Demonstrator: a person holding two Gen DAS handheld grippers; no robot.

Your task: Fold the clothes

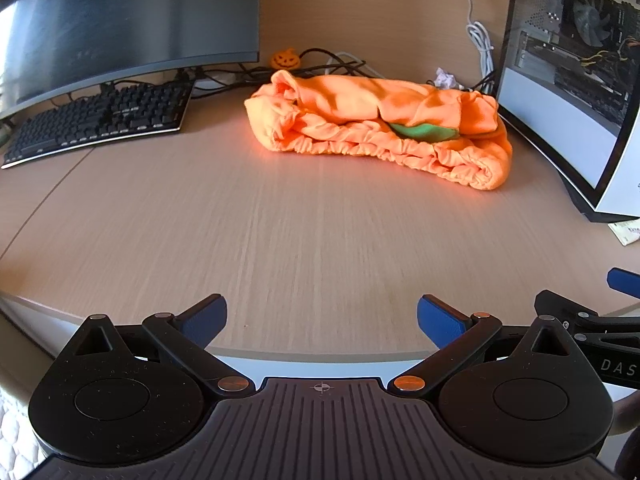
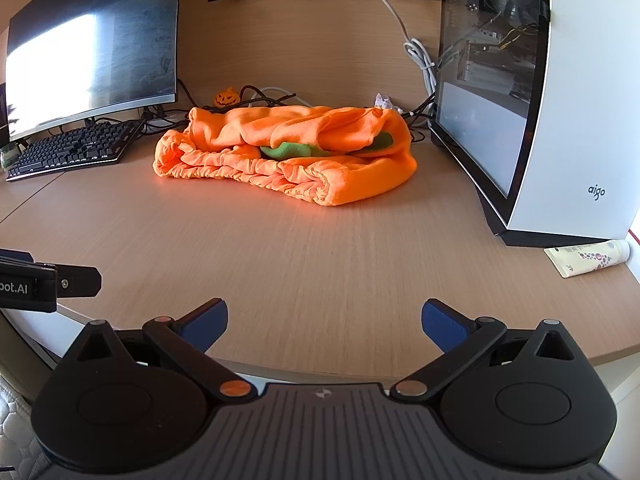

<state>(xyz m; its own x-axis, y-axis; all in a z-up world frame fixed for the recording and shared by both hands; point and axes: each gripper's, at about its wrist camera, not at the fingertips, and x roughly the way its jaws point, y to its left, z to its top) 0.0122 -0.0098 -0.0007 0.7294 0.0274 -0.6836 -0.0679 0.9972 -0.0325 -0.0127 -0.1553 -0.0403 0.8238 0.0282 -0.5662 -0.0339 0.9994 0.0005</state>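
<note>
An orange garment (image 1: 380, 124) with a green patch and a gathered elastic hem lies bundled at the back of the wooden desk (image 1: 280, 232); the right wrist view shows the orange garment (image 2: 288, 152) in its middle. My left gripper (image 1: 320, 320) hangs open over the desk's front edge, well short of the cloth, with nothing between its blue pads. My right gripper (image 2: 324, 322) is likewise open and empty near the front edge. Part of the right gripper (image 1: 600, 320) shows at the right of the left wrist view.
A black keyboard (image 1: 100, 124) and a curved monitor (image 1: 120, 20) stand at the left. A white computer case (image 2: 540, 100) stands at the right, with a cream tube (image 2: 588, 258) beside it. Cables (image 1: 320, 66) and a small pumpkin figure (image 1: 285, 58) lie behind the garment.
</note>
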